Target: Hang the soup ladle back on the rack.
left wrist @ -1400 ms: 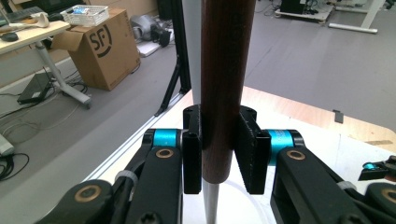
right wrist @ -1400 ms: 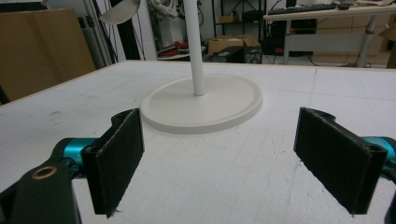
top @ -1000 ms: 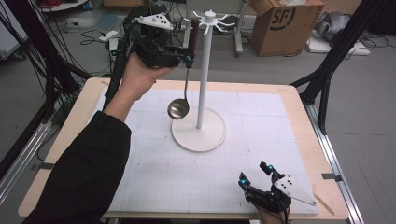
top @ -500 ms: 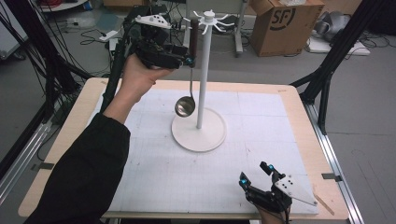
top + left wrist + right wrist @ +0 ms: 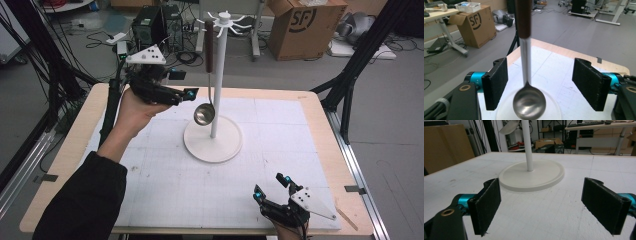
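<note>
A metal ladle with a brown handle (image 5: pixel 209 45) hangs from a hook at the top of a white stand (image 5: pixel 217 80), its bowl (image 5: pixel 204 114) just above the round base (image 5: pixel 225 145). My left gripper (image 5: pixel 182 85) is open and held up just left of the ladle. In the left gripper view the ladle (image 5: pixel 529 103) hangs free between the spread jaws of my left gripper (image 5: pixel 544 85), touching neither one. My right gripper (image 5: pixel 270 185) rests open near the table's front edge. In the right gripper view my right gripper (image 5: pixel 541 205) faces the stand's base (image 5: pixel 531 175), nothing between its jaws.
A white gridded mat (image 5: pixel 285 150) covers the wooden table (image 5: pixel 325 105). A cardboard box (image 5: pixel 300 25) stands on the floor behind. Black frame legs (image 5: pixel 350 75) rise at the far right, and cables lie on the floor at the far left.
My left gripper has opened, let go of the ladle's handle, and drawn back down and to the left. The ladle now hangs from the hook. The right gripper has stayed put.
</note>
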